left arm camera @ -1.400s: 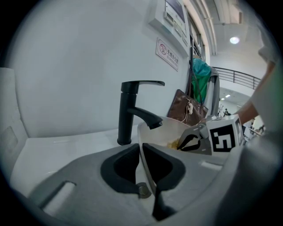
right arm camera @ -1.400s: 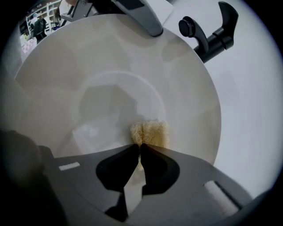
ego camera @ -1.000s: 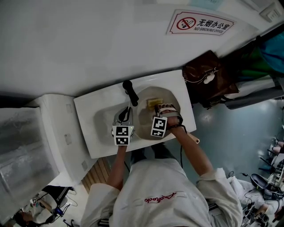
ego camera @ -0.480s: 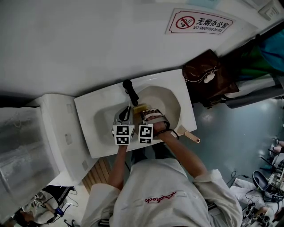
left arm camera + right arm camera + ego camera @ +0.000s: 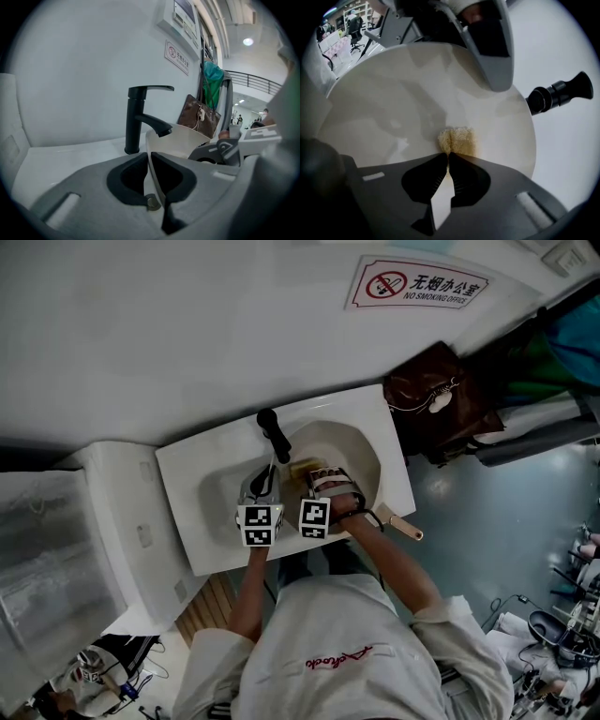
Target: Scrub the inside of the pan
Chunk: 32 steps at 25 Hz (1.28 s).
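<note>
Near the centre of the head view, my left gripper (image 5: 262, 486) has its jaws closed on the thin rim of a round cream-coloured pan (image 5: 354, 457), which sits in a white sink (image 5: 192, 488) just below a black tap (image 5: 274, 434). My right gripper (image 5: 312, 479) pinches a small yellow sponge (image 5: 457, 140), pressed against the pan's inner surface at its left side.

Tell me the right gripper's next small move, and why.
Probably sweep the right gripper sideways across the inside of the pan: its jaws are shut on the sponge, which is pressed to the surface. A brownish tint shows beside it, and the left gripper clamps the rim.
</note>
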Tool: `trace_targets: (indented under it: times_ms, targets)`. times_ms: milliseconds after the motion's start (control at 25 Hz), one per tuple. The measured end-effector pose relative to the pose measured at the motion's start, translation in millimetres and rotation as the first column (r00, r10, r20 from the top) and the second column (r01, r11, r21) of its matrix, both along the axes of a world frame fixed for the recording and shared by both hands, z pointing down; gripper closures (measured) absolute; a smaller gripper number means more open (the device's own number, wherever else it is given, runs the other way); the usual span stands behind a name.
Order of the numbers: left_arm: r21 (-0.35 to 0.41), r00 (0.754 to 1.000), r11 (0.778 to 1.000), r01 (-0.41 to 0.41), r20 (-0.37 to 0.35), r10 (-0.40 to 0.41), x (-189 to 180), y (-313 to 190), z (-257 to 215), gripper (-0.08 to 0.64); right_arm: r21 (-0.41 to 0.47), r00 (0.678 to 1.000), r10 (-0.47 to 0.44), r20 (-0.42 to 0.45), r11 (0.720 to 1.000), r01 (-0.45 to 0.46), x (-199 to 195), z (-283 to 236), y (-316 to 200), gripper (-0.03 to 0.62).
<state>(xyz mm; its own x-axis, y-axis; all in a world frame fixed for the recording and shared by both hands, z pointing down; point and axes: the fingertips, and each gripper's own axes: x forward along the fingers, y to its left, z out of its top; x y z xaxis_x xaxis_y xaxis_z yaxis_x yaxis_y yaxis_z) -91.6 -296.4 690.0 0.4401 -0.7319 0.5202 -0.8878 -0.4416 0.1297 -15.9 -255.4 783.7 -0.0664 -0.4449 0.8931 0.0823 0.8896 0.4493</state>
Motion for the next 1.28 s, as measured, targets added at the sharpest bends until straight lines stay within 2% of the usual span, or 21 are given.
trace_targets:
  times_ms: [440, 600, 920, 1280]
  targets:
    - [0.003, 1.000, 1.000, -0.003, -0.001, 0.003, 0, 0, 0, 0.537, -0.032, 0.989, 0.119, -0.086, 0.992, -0.122, 82, 13, -7, 0.566]
    - [0.002, 1.000, 1.000, -0.005, 0.003, 0.005, 0, 0, -1, 0.535, -0.046, 0.985, 0.151, -0.088, 0.987, -0.155, 94, 15, -9, 0.566]
    - [-0.001, 1.000, 1.000, -0.002, 0.003, 0.002, 1, 0, -1, 0.537, -0.028, 0.986, 0.142, -0.091, 0.989, -0.145, 88, 6, -9, 0.566]
    - [0.000, 1.000, 1.000, 0.000, 0.001, 0.000, 1, 0, 0, 0.535, -0.038, 0.999, 0.043, 0.010, 0.998, -0.042, 8, -11, 17, 0.567]
